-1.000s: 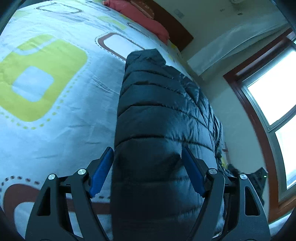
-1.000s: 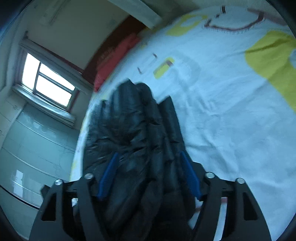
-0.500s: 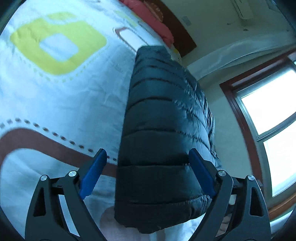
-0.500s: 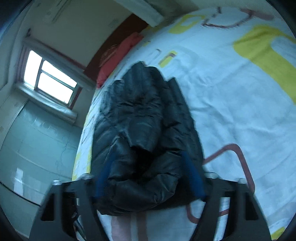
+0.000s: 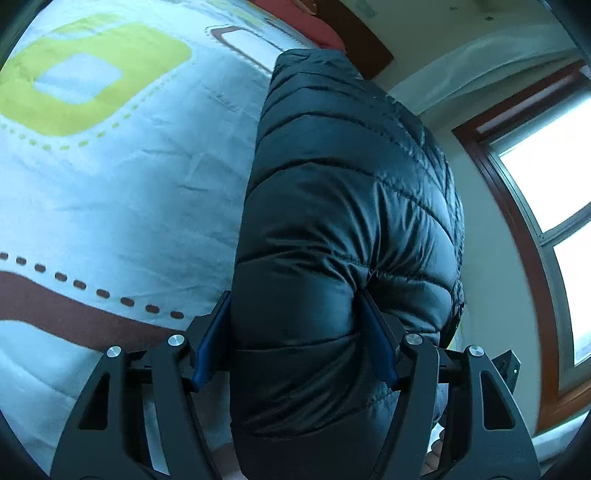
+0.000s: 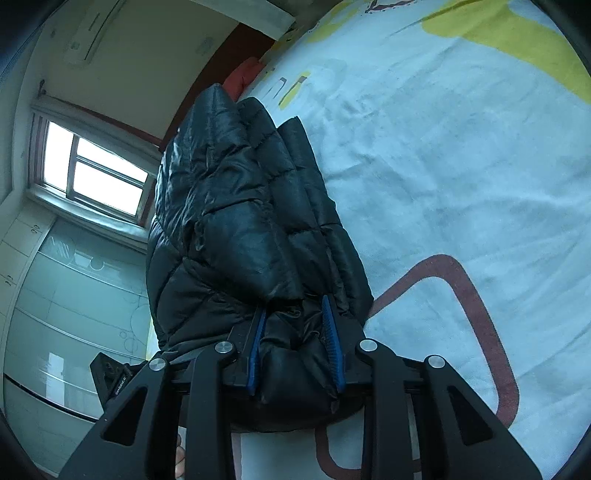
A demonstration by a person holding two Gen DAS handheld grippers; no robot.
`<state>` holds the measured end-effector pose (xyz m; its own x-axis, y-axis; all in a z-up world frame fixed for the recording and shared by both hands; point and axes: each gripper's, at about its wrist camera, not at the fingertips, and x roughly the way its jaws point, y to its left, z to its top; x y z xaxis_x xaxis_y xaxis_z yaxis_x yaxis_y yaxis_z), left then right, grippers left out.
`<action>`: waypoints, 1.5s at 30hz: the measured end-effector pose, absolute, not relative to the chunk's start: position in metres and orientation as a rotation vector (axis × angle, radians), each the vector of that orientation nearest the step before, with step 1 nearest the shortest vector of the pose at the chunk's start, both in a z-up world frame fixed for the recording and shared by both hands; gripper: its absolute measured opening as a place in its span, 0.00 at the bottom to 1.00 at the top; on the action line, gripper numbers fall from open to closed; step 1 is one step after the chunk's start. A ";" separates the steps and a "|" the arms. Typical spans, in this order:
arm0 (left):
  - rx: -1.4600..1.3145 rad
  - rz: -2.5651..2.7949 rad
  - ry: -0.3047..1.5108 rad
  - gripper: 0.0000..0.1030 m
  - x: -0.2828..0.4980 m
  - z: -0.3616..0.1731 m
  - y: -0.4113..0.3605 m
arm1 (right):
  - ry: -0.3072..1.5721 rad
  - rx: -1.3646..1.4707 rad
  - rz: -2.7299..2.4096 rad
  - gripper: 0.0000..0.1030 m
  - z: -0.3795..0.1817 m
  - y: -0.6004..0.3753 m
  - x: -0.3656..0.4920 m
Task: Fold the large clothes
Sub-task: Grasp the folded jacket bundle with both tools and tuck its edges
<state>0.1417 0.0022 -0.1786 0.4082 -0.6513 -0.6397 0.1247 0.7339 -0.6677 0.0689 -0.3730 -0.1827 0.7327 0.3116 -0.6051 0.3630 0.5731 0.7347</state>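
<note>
A black puffer jacket point(image 5: 351, 184) lies folded into a long strip on the patterned bedspread point(image 5: 129, 184), running away from me toward the headboard. My left gripper point(image 5: 292, 295) straddles its near end, jaws closing, and the blue pads dent the padding on both sides. In the right wrist view the same jacket point(image 6: 240, 221) looks bunched and creased. My right gripper point(image 6: 294, 304) is closing too, and a thick wad of the near hem is pinched between its pads.
The white bedspread point(image 6: 443, 166) with green and brown shapes stretches wide beside the jacket. A red pillow point(image 5: 303, 18) lies by the dark headboard. A window point(image 5: 546, 166) and a glass-fronted wardrobe point(image 6: 55, 295) stand past the bed's edge.
Both grippers have come down and forward over the jacket's near end. Their jaws have narrowed from wide apart to pressing into the padding.
</note>
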 end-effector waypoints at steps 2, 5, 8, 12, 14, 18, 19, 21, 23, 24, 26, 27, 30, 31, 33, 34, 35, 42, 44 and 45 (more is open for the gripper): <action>-0.615 -0.543 1.042 0.67 0.141 -0.178 0.008 | 0.769 0.986 -0.023 0.31 -0.178 -0.374 0.065; -0.640 -0.544 1.039 0.76 0.136 -0.172 0.020 | 0.770 0.974 -0.030 0.48 -0.164 -0.375 0.055; -0.656 -0.532 1.022 0.82 0.136 -0.162 0.037 | 0.781 0.951 -0.072 0.64 -0.143 -0.379 0.046; -0.708 -0.509 1.006 0.86 0.161 -0.150 0.055 | 0.719 0.915 -0.104 0.70 -0.100 -0.391 0.062; -0.717 -0.493 1.002 0.86 0.179 -0.141 0.057 | 0.697 0.892 -0.102 0.72 -0.082 -0.393 0.085; -0.745 -0.497 1.002 0.87 0.212 -0.130 0.040 | 0.704 0.861 -0.094 0.74 -0.073 -0.397 0.142; -0.767 -0.497 1.018 0.87 0.221 -0.130 0.032 | 0.714 0.856 -0.100 0.74 -0.075 -0.397 0.157; -0.793 -0.487 1.031 0.87 0.232 -0.131 0.024 | 0.756 0.841 -0.135 0.74 -0.083 -0.399 0.183; -0.791 -0.466 1.032 0.87 0.241 -0.132 0.012 | 0.777 0.811 -0.184 0.74 -0.092 -0.401 0.196; -0.790 -0.454 1.035 0.87 0.245 -0.135 0.007 | 0.792 0.789 -0.221 0.74 -0.100 -0.403 0.202; -0.780 -0.422 1.048 0.89 0.249 -0.139 -0.002 | 0.820 0.802 -0.232 0.74 -0.119 -0.408 0.210; -0.769 -0.405 1.053 0.90 0.251 -0.143 -0.007 | 0.824 0.832 -0.217 0.74 -0.130 -0.411 0.208; -0.774 -0.397 1.065 0.94 0.254 -0.156 -0.011 | 0.810 0.932 -0.160 0.78 -0.154 -0.420 0.200; -0.791 -0.398 1.080 0.96 0.255 -0.161 -0.011 | 0.808 0.960 -0.139 0.78 -0.161 -0.422 0.198; -0.839 -0.411 1.116 0.98 0.259 -0.173 -0.009 | 0.806 1.017 -0.084 0.80 -0.175 -0.427 0.196; -0.866 -0.417 1.140 0.98 0.261 -0.179 -0.009 | 0.801 1.025 -0.070 0.80 -0.179 -0.428 0.194; -0.882 -0.424 1.153 0.98 0.262 -0.183 -0.009 | 0.801 1.015 -0.064 0.80 -0.180 -0.428 0.194; -0.792 -0.415 1.149 0.98 0.264 -0.183 -0.025 | 0.771 0.991 -0.074 0.65 -0.185 -0.423 0.184; -0.754 -0.405 1.143 0.98 0.264 -0.181 -0.030 | 0.765 0.986 -0.080 0.62 -0.185 -0.421 0.179; -0.740 -0.400 1.138 0.96 0.264 -0.181 -0.032 | 0.760 0.983 -0.081 0.61 -0.186 -0.420 0.175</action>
